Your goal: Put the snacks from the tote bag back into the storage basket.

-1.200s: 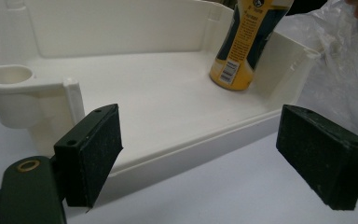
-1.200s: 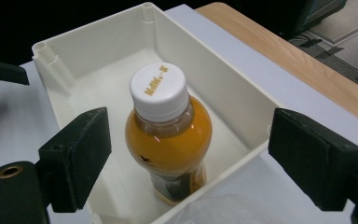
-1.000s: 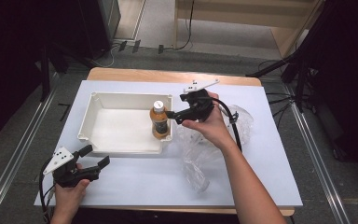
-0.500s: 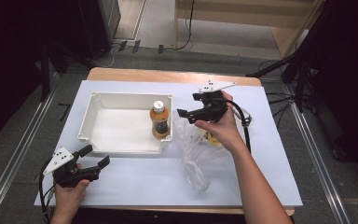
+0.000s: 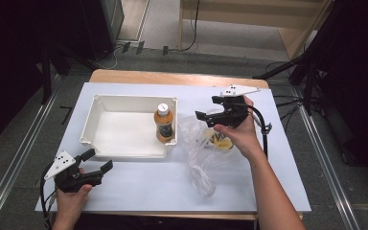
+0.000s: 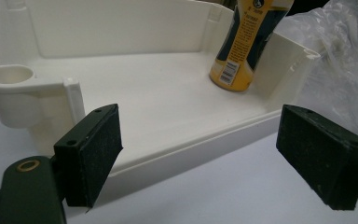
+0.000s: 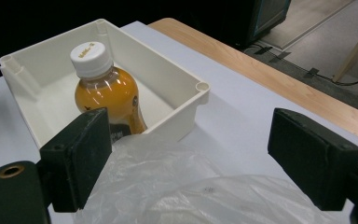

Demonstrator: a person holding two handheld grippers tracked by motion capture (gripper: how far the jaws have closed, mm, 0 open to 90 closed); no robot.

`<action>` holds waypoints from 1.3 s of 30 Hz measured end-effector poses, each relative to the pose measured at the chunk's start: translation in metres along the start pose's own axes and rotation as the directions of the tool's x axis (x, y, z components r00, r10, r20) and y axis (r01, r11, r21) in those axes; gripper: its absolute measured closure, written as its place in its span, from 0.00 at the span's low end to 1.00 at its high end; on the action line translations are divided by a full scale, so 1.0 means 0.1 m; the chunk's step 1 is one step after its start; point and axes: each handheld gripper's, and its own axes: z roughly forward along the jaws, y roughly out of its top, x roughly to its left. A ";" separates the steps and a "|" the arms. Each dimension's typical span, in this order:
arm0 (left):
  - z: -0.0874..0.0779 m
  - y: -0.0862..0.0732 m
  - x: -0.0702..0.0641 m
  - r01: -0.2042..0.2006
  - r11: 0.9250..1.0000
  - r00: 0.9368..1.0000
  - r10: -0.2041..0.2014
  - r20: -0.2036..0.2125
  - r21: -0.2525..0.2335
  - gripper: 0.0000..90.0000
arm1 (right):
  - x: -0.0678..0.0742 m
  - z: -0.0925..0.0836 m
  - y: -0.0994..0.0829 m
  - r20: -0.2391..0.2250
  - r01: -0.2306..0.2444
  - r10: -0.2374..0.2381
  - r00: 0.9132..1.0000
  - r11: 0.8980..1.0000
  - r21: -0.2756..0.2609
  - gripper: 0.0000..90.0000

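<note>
- Since a second ago, the right gripper [image 5: 210, 120] has been drawn back from the bottle [image 5: 164, 123] to the right, and it is now held over the far part of the plastic bag [image 5: 199, 155]; the bottle has been left standing in the tray [image 5: 106, 99], and the left gripper [image 5: 97, 161] has stayed where it was.
- Nearest, at the left, the left gripper is held low over the white table cover [image 5: 139, 182], just short of the tray's near wall, with its jaws spread wide and nothing between them.
- In the left gripper view the tray's near rim [image 6: 200, 144] is seen between the two pads [image 6: 91, 151], untouched.
- To the right and a little farther, the crumpled clear plastic bag is seen lying on the cover, just beside the tray's right wall; something yellow [image 5: 219, 140] is seen inside it, too blurred to be named.
- Over the bag's far part the right gripper is held, jaws wide apart and empty, pointed left towards the bottle.
- The bottle, with orange contents and a white cap [image 7: 88, 54], is seen upright in the near right corner of the tray, close against its right wall.
- Farthest, a strip of bare wooden table edge [image 5: 172, 76] is seen beyond the cover.
</note>
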 end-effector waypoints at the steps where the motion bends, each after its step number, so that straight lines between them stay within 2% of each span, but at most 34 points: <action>1: 0.00 0.00 0.00 0.000 1.000 1.000 0.000 -0.001 0.000 0.16 | 0.00 -0.02 -0.01 0.004 -0.004 0.004 1.000 1.000 -0.003 0.16; 17: 0.00 0.00 -0.01 -0.003 1.000 1.000 0.003 -0.003 0.000 0.16 | -0.12 -0.26 -0.22 0.048 -0.022 0.023 0.999 1.000 -0.021 0.16; 39: 0.00 -0.01 -0.01 -0.007 1.000 1.000 0.007 -0.005 0.002 0.16 | -0.23 -0.51 -0.48 0.079 -0.067 0.071 0.994 0.997 -0.047 0.16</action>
